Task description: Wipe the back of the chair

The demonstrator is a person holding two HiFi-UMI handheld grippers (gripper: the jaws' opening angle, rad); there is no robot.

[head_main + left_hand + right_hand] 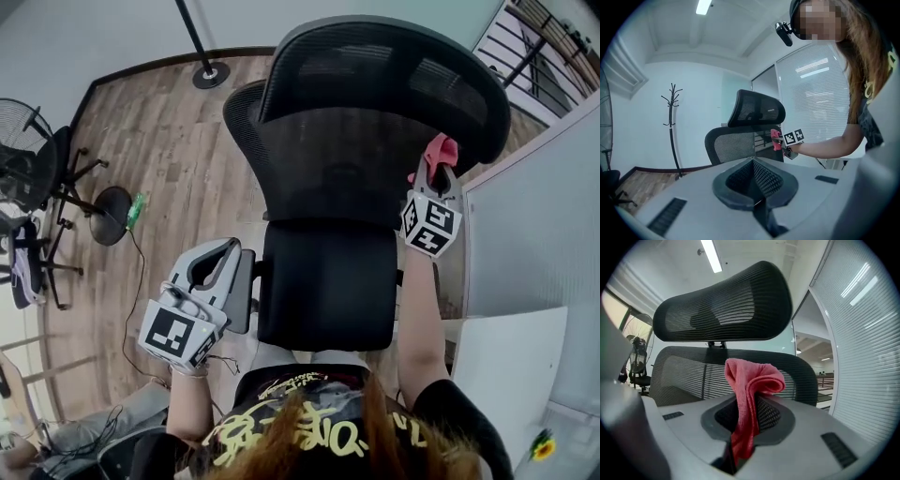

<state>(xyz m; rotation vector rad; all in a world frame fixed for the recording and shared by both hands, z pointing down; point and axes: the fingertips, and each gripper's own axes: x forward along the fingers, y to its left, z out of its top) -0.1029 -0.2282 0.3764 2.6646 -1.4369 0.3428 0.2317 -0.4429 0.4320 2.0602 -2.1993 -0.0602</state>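
The black mesh office chair [375, 141] stands in the middle, headrest topmost (a coat stand [199, 42] stands far behind it); the left gripper [232, 261] hangs low at the near left beside the chair's lower part, jaws closed together on nothing; the right gripper [434, 173], raised at the backrest's right edge, clamps a pink cloth [439, 148] just beside the mesh.

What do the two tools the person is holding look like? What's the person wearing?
The left tool and right tool are both smooth light grey plastic with rounded bodies and dark, bumpy pads. Each carries a white cube with black square markers. The person wears a black short-sleeved T-shirt with yellow print.
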